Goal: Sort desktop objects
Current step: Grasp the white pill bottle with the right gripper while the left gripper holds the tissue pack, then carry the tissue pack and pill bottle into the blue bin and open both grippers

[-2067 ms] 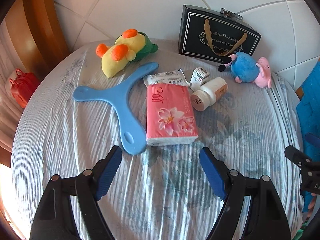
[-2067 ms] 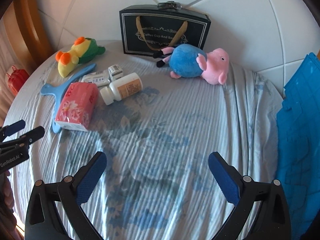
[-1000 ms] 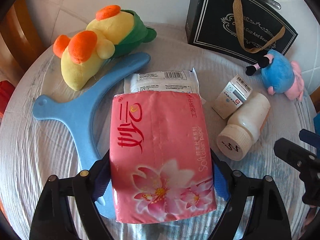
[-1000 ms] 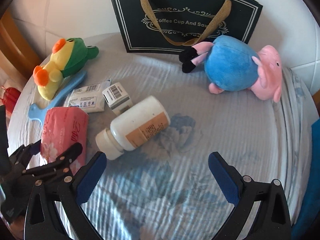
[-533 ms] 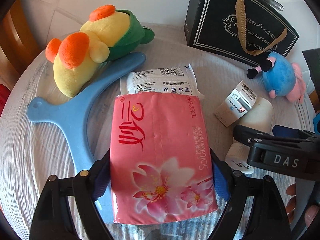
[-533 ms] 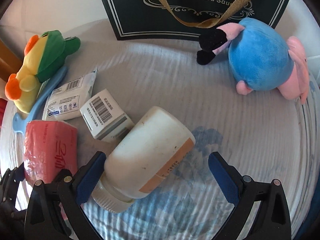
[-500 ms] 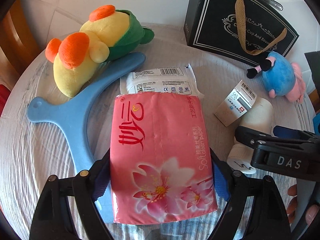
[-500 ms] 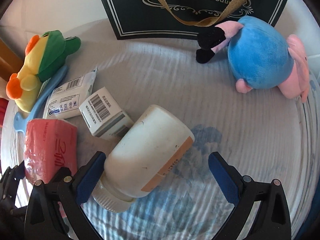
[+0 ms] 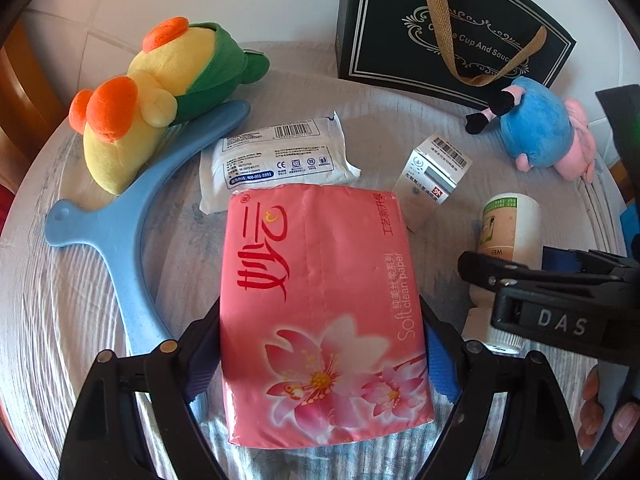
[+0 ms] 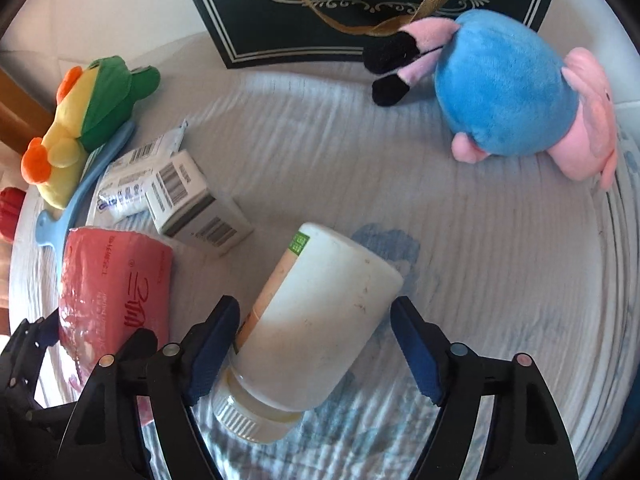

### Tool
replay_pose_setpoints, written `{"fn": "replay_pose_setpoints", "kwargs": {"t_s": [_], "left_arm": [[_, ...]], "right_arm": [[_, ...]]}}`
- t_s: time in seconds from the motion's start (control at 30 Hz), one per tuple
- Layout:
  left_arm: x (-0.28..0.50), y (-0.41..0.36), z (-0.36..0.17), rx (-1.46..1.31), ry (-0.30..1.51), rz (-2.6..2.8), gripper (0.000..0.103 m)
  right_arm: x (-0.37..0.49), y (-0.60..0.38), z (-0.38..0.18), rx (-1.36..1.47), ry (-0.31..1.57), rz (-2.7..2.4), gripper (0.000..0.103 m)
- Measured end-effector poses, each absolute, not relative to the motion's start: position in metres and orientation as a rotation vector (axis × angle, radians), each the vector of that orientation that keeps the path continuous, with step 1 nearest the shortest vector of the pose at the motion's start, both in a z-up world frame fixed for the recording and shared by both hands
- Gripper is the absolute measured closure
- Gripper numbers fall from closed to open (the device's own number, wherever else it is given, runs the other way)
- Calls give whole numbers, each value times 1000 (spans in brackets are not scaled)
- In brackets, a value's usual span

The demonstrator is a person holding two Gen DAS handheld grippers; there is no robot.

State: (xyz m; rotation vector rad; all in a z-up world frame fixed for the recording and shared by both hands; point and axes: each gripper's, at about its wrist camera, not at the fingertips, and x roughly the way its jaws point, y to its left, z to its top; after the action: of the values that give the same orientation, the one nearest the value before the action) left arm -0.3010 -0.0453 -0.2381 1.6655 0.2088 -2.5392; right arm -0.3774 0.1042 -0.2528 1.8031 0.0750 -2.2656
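Pink tissue pack (image 9: 320, 304) pinched at both long sides between the left gripper (image 9: 318, 352) pads, far end jutting past the jaws toward a white packet (image 9: 276, 160). White bottle (image 10: 316, 328) lying aslant inside the right gripper (image 10: 316, 340), left pad touching, right pad just clear, cap end partly hidden below. Bare cloth (image 10: 500, 248) beyond the right jaw; small box (image 10: 192, 204) crowding the left.

R tongs (image 10: 316, 344) straddle lying white bottle (image 10: 316, 320), L pad touching, R pad apart
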Motion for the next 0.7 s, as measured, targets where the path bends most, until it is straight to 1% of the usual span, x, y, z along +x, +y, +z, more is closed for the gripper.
{"fn": "replay_pose_setpoints", "kwargs": {"t_s": [0.07,0.13,0.17,0.27,0.4,0.6,0.7], "left_arm": [[-295,-42,-240,1673,197,-2535,18],[-286,-40,-240,1670,187,-2532,18],[-283,-38,-240,1667,181,-2534,18],[-272,-36,-239,1658,188,-2535,19],[-255,-35,-232,1648,188,-2535,19],[-213,-28,-195,1569,209,-2585,19],[-188,-21,-170,1512,191,-2619,19]], "right_arm": [[-370,102,-256,1813,95,-2243,26],[-362,104,-256,1811,82,-2222,32],[-358,104,-255,1801,98,-2225,50],[-346,104,-249,1766,156,-2236,51],[-329,110,-229,1706,159,-2264,51],[-290,120,-183,1592,185,-2319,51],[-273,115,-172,1552,205,-2331,51]]}}
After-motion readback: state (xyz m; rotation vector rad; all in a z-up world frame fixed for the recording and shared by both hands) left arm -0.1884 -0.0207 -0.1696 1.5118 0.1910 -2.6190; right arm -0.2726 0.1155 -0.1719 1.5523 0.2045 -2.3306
